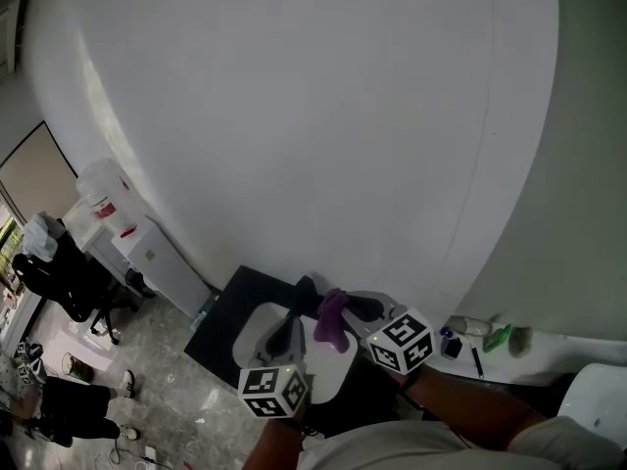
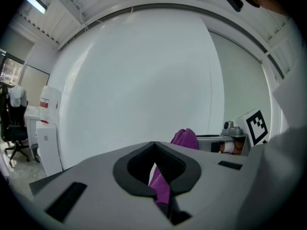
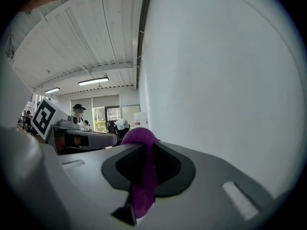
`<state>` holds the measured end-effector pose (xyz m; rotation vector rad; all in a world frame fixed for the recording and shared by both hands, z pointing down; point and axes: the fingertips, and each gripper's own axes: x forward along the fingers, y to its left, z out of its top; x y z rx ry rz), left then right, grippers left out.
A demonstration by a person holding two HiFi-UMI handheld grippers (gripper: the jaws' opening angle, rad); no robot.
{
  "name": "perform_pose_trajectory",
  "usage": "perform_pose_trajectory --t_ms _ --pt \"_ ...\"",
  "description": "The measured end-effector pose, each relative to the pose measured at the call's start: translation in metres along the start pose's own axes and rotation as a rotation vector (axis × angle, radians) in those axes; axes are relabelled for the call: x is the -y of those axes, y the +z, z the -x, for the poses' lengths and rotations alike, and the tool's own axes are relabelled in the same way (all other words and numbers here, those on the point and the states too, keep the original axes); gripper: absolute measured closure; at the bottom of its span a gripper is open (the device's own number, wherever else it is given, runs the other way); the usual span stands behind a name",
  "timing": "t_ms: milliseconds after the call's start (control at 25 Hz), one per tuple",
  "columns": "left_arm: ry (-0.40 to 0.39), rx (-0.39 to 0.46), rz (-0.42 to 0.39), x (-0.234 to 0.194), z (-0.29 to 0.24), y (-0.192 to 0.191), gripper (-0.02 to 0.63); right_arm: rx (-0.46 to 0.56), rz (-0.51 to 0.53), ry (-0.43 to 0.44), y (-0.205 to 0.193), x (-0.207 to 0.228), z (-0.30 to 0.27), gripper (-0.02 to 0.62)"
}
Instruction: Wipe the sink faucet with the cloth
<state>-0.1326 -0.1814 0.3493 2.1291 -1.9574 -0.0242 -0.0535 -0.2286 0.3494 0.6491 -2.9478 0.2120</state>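
purple cloth (image 1: 333, 323), white wall (image 1: 294, 116), black-white cube (image 1: 274, 391)

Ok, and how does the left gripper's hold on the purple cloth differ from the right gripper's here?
The left gripper pinches only a thin strip of the purple cloth, while the right gripper clamps a thicker bunch that bulges above its jaws. In the head view the left gripper sits lower, nearer the person, and the right gripper sits higher with the cloth draped at it. Both are shut on the same cloth.

A bare white wall (image 1: 294, 116) closes off everything ahead. The purple cloth (image 1: 333, 326), pinched by the left gripper (image 2: 156, 169) and the right gripper (image 3: 144, 169), bridges the gap between them. A water dispenser (image 1: 137, 248) stands well off to the left.
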Motion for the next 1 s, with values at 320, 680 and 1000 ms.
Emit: perform_pose_trajectory --t_ms 320,680,1000 --pt "-0.002 -0.002 0.023 -0.003 0.003 -0.001 0.601 -0.009 -0.002 0.012 -0.001 -0.007 -0.003 0.551" --pt "-0.015 -0.005 0.033 0.006 0.0 -0.002 0.601 -0.006 0.037 0.0 0.004 -0.003 0.005 0.551" --pt "-0.025 -0.007 0.032 0.008 -0.006 -0.003 0.601 -0.005 0.041 -0.001 0.006 0.002 0.004 0.551"
